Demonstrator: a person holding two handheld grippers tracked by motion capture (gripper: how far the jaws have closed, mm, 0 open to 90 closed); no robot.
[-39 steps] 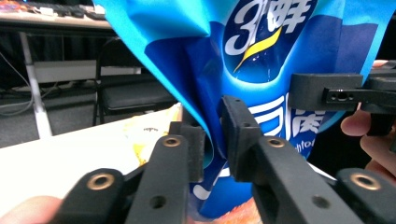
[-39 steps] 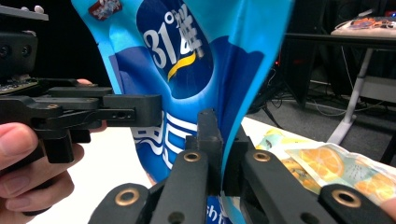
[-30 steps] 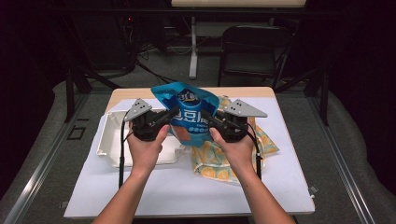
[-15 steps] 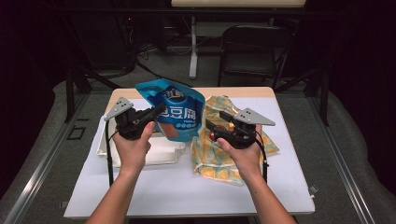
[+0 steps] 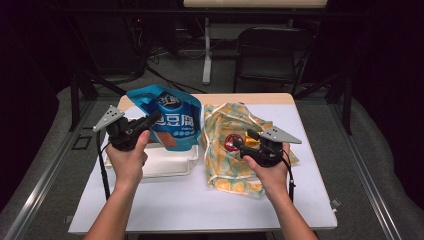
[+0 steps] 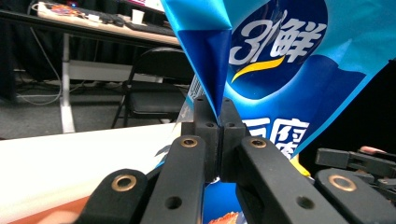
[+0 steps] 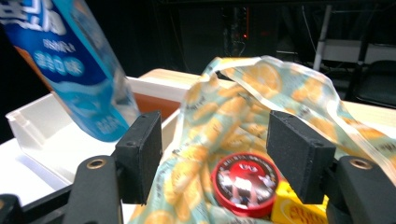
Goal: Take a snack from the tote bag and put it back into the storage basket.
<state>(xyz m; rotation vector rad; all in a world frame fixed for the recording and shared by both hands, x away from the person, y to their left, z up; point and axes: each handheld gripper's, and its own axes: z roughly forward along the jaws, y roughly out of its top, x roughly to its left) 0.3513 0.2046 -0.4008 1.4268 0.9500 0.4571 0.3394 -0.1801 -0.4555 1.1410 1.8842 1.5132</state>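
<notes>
One red tin (image 7: 244,183) btwn open right gripper (image 7: 224,154) jaws.

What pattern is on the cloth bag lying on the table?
Orange slices on pale green, on the cloth bag; the right gripper view shows it best.

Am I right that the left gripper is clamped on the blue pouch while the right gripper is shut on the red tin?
Not quite: the right gripper is open, its jaws apart around the red tin, as the right gripper view shows. The left gripper is indeed clamped on the blue pouch.
</notes>
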